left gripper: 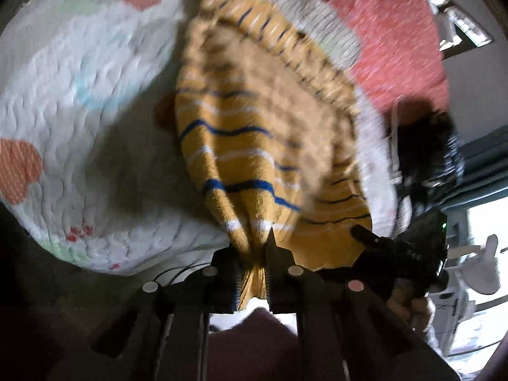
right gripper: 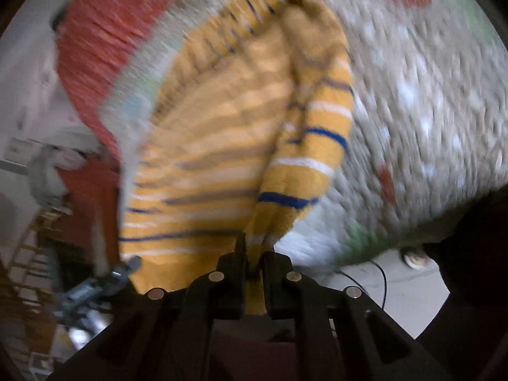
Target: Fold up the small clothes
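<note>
Both the left gripper [left gripper: 254, 273] and right gripper [right gripper: 254, 263] are clamped tight on bunched edges of the mustard-yellow knitted garment with blue and white stripes [left gripper: 254, 133].

garment [left gripper: 241, 146]: mustard, blue-white stripes | quilt [left gripper: 79, 73]: white, coral patches

We see the far part of the yellow striped garment [left gripper: 254, 95] only as a blur, so we cannot tell its shape or kind. The quilted bedcover [right gripper: 428, 95] is smeared too. The pinched cloth edges disappear between the black fingers [left gripper: 227, 273]. The bedcover's pattern is cut off by the left wrist picture's edge.
</note>
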A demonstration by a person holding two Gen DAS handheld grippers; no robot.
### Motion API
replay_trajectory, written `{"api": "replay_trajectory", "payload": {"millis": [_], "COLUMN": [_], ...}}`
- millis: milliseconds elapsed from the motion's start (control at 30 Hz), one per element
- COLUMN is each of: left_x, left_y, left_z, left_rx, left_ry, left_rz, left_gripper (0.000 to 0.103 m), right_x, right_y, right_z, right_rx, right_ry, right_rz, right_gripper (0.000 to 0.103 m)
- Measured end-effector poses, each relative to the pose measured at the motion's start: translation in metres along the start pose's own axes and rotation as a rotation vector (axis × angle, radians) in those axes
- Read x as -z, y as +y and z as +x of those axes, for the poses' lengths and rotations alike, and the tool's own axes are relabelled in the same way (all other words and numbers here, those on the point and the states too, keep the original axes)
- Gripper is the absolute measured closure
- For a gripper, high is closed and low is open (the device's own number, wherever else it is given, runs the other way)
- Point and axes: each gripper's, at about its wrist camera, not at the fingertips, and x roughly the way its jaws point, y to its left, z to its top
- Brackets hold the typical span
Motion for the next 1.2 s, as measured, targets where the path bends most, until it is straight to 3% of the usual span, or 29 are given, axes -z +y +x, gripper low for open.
{"api": "replay_trajectory", "payload": {"millis": [100, 267, 367, 533, 700, 833, 900, 1000, 1067, 1200], "left_x": [-0.025, -0.09, -0.136, -0.212, -0.278, -0.322, -0.335, -0.348, -0.354, -0.35], "left_y": [-0.005, -0.013, -0.024, -0.028, -0.028, -0.016, -0.007, 0.0, 0.001, -0.009], "left_z": [-0.015, -0.013, -0.007, 0.017, 0.061, 0.092, 0.098, 0.092, 0.079, 0.062], "left_rx": [0.056, 0.08, 0.04, -0.006, -0.103, -0.091, -0.058, -0.012, -0.006, -0.06], "left_ry": [-0.043, -0.086, -0.124, -0.136, -0.116, -0.081, -0.083, -0.116, -0.152, -0.172], "left_rz": [-0.037, -0.112, -0.1, -0.117, -0.101, -0.142, -0.192, -0.224, -0.221, -0.166], "left_gripper": [0.092, 0.092, 0.092, 0.092, 0.092, 0.092, 0.091, 0.083, 0.068, 0.066], "right_x": [-0.02, -0.082, -0.12, -0.182, -0.246, -0.28, -0.291, -0.3, -0.307, -0.309], "right_y": [0.014, 0.043, 0.062, 0.06, 0.039, 0.014, -0.005, -0.017, -0.014, 0.009], "right_z": [-0.023, -0.017, 0.003, 0.034, 0.077, 0.107, 0.12, 0.119, 0.11, 0.086], "right_rx": [-0.074, -0.111, -0.106, -0.104, -0.075, -0.07, -0.088, -0.16, -0.2, -0.159], "right_ry": [-0.064, -0.114, -0.144, -0.144, -0.152, -0.135, -0.139, -0.182, -0.227, -0.275], "right_rz": [-0.006, -0.017, -0.023, 0.033, 0.134, 0.214, 0.295, 0.354, 0.343, 0.229], "right_gripper": [0.094, 0.094, 0.094, 0.094, 0.094, 0.091, 0.085, 0.052, 0.035, 0.033]}}
